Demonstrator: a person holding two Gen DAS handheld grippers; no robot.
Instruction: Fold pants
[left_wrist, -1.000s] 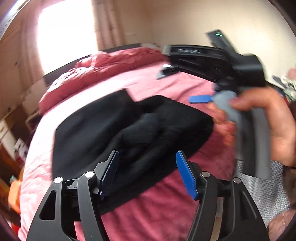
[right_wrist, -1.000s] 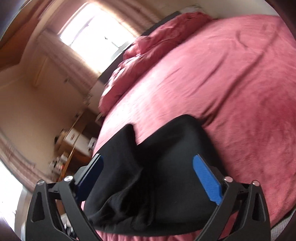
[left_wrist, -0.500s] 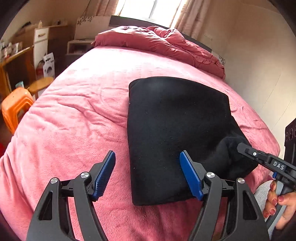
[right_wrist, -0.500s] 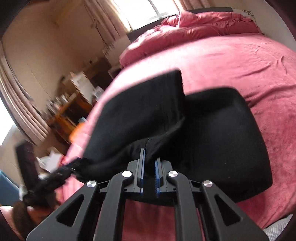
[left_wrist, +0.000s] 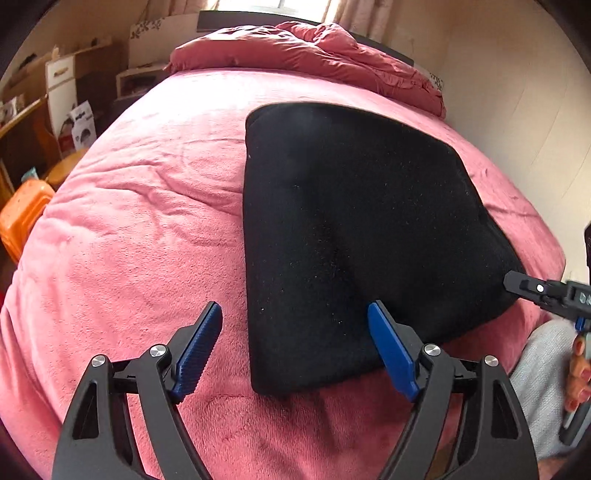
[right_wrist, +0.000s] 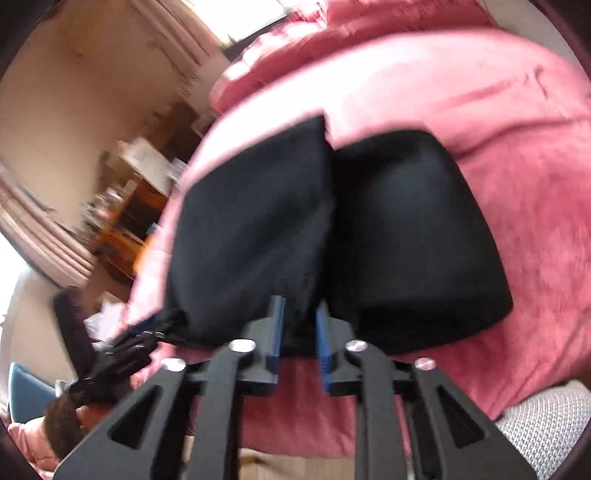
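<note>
Black pants (left_wrist: 351, 229) lie folded into a thick pad on the pink bed cover (left_wrist: 140, 221). My left gripper (left_wrist: 295, 350) hovers open over the pad's near left corner, one blue pad on each side of its left edge, nothing held. At the far right of the left wrist view, my right gripper (left_wrist: 517, 284) meets the pants' right edge. In the blurred right wrist view, my right gripper (right_wrist: 299, 332) is shut on a raised fold of the pants (right_wrist: 406, 229), with black cloth between its pads. The left gripper (right_wrist: 129, 343) shows blurred at the lower left.
A bunched pink duvet (left_wrist: 314, 48) lies at the head of the bed. An orange stool (left_wrist: 22, 214), a desk and shelves (left_wrist: 62, 96) stand left of the bed. A wall (left_wrist: 517, 92) runs along the right. A person's hand (left_wrist: 580, 373) and grey clothing (left_wrist: 539, 369) are lower right.
My right gripper closed on the pants' edge and keeps hold, its pads now slightly wider apart. The left gripper swung to the pad's left corner and came closer, staying open.
</note>
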